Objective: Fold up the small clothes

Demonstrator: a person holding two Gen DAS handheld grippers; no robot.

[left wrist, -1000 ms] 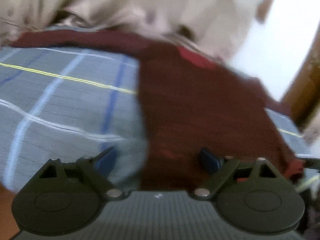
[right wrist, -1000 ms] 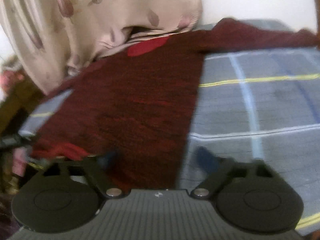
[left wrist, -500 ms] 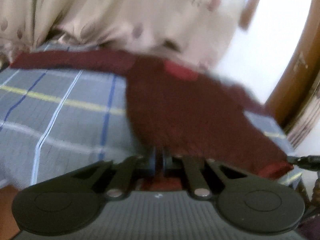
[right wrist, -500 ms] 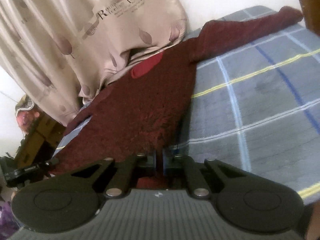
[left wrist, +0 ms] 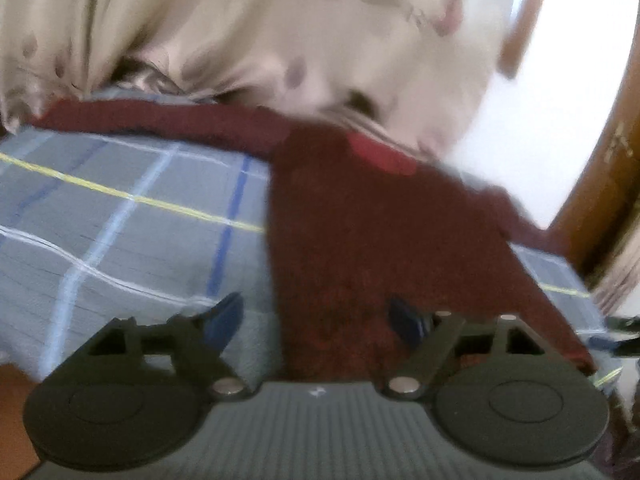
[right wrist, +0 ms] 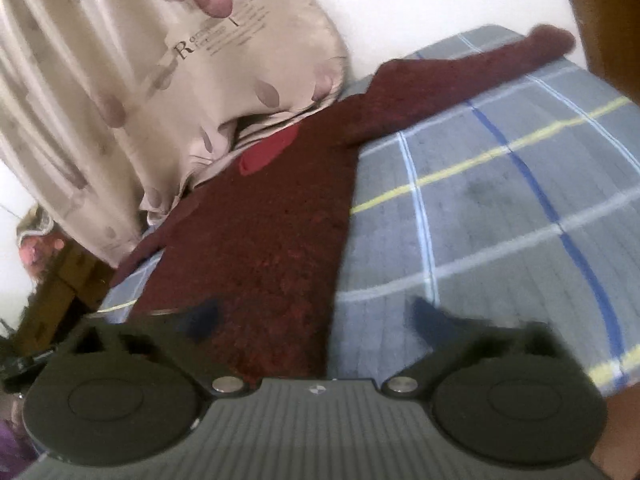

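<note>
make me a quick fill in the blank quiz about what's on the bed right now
1. The sweater is dark ____.
2. It lies flat on a ____ bedsheet.
3. The left gripper has its jaws ____.
4. The right gripper holds ____.

Answers: red; plaid; open; nothing

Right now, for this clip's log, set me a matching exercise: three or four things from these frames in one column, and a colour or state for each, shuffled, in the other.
Things:
1. sweater
2. bedsheet
3. curtain
4. left gripper

Colour or state:
A. beige with leaf print
B. open, holding nothing
C. dark maroon, spread flat with its sleeves out
D. grey-blue with white, blue and yellow lines

Pairs: 1-C, 2-D, 3-A, 4-B
</note>
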